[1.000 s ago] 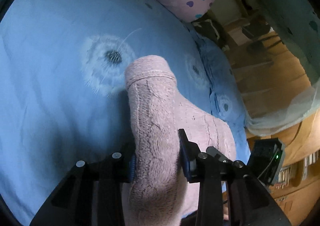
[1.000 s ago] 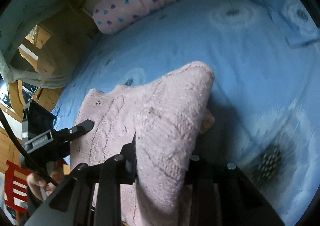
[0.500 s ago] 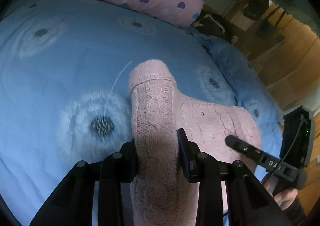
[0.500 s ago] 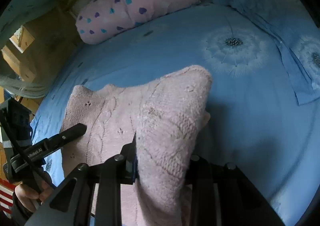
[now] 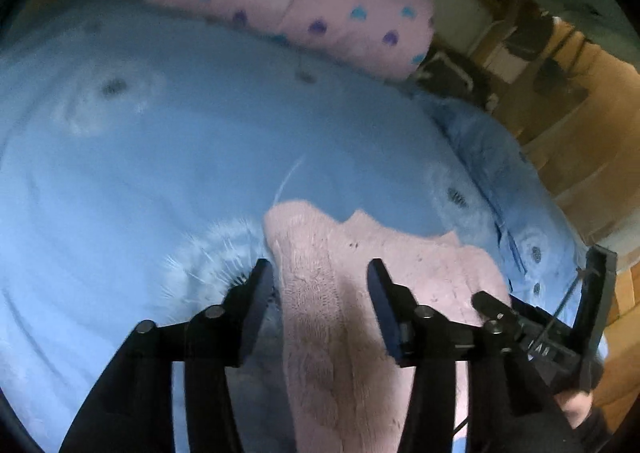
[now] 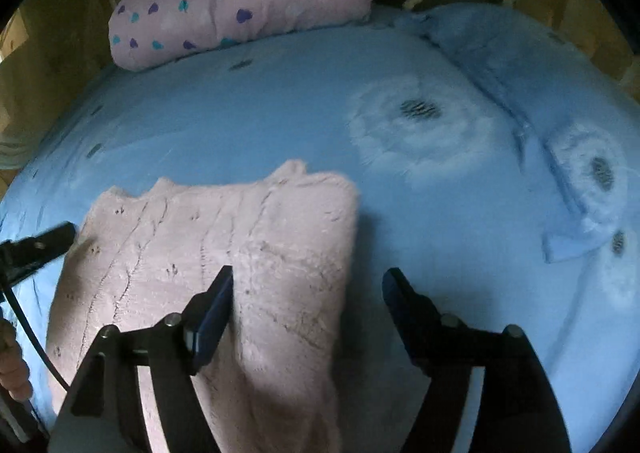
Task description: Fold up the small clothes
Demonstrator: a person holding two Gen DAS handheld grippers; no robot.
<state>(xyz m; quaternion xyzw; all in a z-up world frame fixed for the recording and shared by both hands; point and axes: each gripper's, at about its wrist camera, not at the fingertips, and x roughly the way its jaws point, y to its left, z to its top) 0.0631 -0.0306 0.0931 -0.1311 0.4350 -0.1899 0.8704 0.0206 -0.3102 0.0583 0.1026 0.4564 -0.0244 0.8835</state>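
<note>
Surface: blue bedspread [image 6: 280, 105] with dandelion prints, a pink heart-patterned pillow [image 6: 240, 1] at its far end, beyond both tools.

Garment: pink knitted piece [image 6: 240, 237], lying on the bedspread straight under and ahead of both grippers; its near part runs out of view beneath them, so I cannot tell how the fold sits there.

Left gripper [image 5: 318, 285]: jaws have just been opening; they now stand spread either side of the garment's left edge, with a gap showing beside each pad, so nothing is pinched.

Right gripper [image 6: 308, 289]: jaws have just been opening, and wider than the left; the left pad lies over the knit, the right pad over bare bedspread just past the garment's right edge. Nothing gripped.

What changed: a second ago both tools clamped raised bunches of the knit; now the cloth is let go and lies flatter, spread between the two tools.

Meaning for the task: one fold looks laid down and released. A sensible next move would be re-gripping for another fold or smoothing, though the blur makes edge alignment hard to judge.
</note>
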